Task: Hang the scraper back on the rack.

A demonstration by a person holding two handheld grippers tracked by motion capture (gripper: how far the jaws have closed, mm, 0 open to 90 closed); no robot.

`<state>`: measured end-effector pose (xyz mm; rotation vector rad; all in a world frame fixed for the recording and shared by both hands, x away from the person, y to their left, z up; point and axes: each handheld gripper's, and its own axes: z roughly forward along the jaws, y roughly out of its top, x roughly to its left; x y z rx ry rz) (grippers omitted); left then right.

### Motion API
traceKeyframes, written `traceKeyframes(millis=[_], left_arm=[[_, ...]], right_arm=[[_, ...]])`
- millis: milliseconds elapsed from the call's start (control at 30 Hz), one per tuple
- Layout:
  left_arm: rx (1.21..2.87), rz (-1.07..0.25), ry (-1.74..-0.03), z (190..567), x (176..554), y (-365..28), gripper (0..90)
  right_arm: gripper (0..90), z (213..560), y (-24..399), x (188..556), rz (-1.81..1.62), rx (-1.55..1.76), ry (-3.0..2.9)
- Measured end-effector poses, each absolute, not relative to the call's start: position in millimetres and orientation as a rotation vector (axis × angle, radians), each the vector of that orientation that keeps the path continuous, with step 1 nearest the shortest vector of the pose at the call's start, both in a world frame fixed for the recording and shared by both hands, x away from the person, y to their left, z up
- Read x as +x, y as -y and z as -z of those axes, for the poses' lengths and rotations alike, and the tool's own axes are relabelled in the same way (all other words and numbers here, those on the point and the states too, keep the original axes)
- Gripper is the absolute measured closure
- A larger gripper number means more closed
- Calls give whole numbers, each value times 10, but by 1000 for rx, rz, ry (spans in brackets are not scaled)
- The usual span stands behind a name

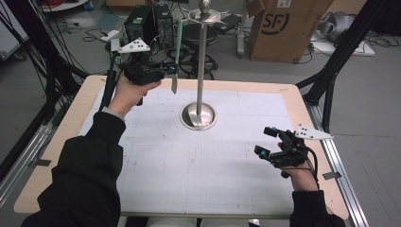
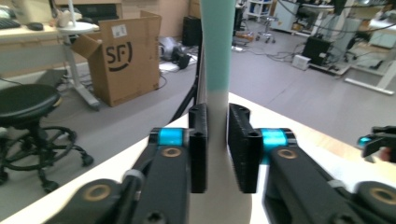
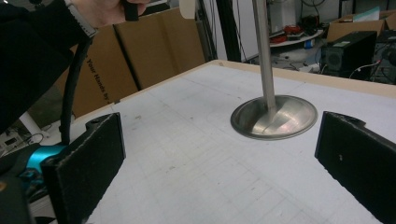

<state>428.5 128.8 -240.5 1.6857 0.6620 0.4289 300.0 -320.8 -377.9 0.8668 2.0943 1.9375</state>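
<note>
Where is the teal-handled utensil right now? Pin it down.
In the high view the teal-handled utensil hangs upright at the table's far left, clamped in the left gripper, just left of the metal stand and above the white mat.

Floor beyond the table: we see a cardboard box (image 1: 283,28) printed "SF", standing open-topped in our left gripper view (image 2: 122,53).
Seating: we see a black stool (image 2: 28,105) on castors.
Electronics: we see a dark computer case (image 1: 142,21) and loose cables (image 1: 28,52).
Frame: black struts (image 1: 340,52) flank our table.
</note>
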Motion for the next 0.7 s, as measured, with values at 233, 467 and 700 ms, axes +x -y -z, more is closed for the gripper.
traceKeyframes(millis=[233, 467, 700], left_arm=[[1685, -450, -591, 2416, 4156, -1199, 486], [1669, -424, -551, 2600, 3956, -1251, 301], [1675, -384, -553, 2842, 3786, -1376, 106]], right_arm=[[7, 3781, 3207, 2992, -1937, 864, -2099], [7, 3787, 3217, 2972, -1932, 875, -2097], [7, 3815, 3211, 2973, -1916, 882, -2103]])
